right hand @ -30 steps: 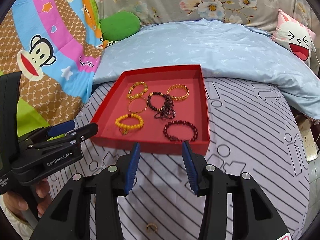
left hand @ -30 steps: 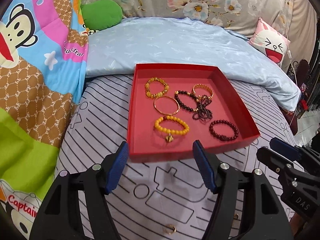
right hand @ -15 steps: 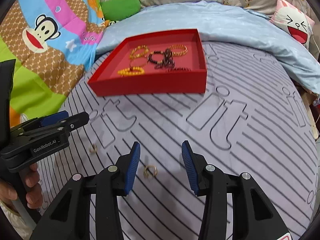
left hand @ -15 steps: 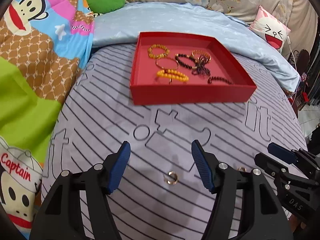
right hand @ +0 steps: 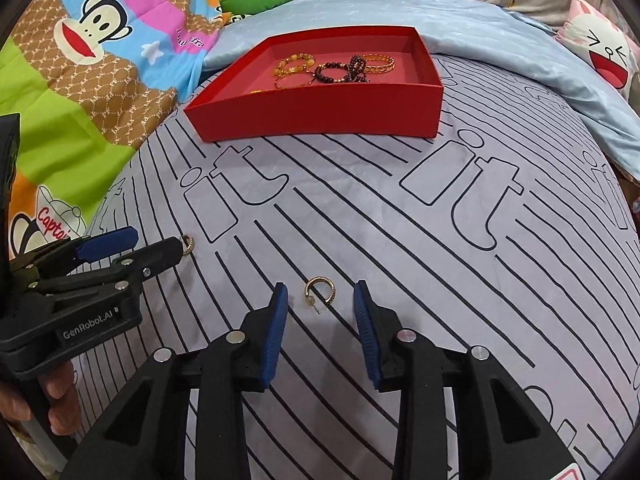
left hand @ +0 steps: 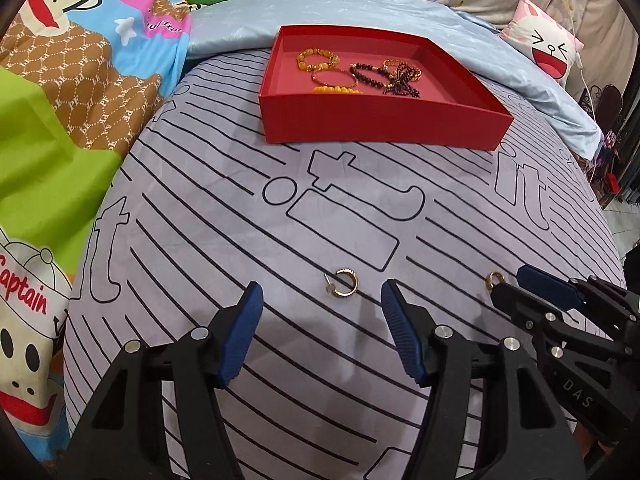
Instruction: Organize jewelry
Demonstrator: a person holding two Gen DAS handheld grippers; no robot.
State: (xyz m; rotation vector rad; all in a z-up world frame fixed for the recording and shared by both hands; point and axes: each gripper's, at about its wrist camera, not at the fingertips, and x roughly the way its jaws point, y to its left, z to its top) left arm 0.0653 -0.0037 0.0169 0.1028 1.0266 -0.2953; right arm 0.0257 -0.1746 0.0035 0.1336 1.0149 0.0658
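Two gold hoop earrings loose on striped bedsheet, near its front edge, well apart from red tray (left hand: 384,120) toward far edge. Bracelets (left hand: 356,70) already piled inside tray, so prob. earrings left to collect.

Left gripper (left hand: 322,304) released, jaws wide, nothing btwn pads; left earring (left hand: 342,283) just ahead of tips, centred on the gap, lined up for a straddle. Not touching yet.

Right gripper (right hand: 320,306) closing, narrower gap, right earring (right hand: 320,289) btwn tips but pads not pressing on it. Post sticking out toward the gripper, hoop flat on fabric.

Both angled steeply down: suits pinching small flat things off soft cloth. Risk: snagging sheet, hoop slipping out.
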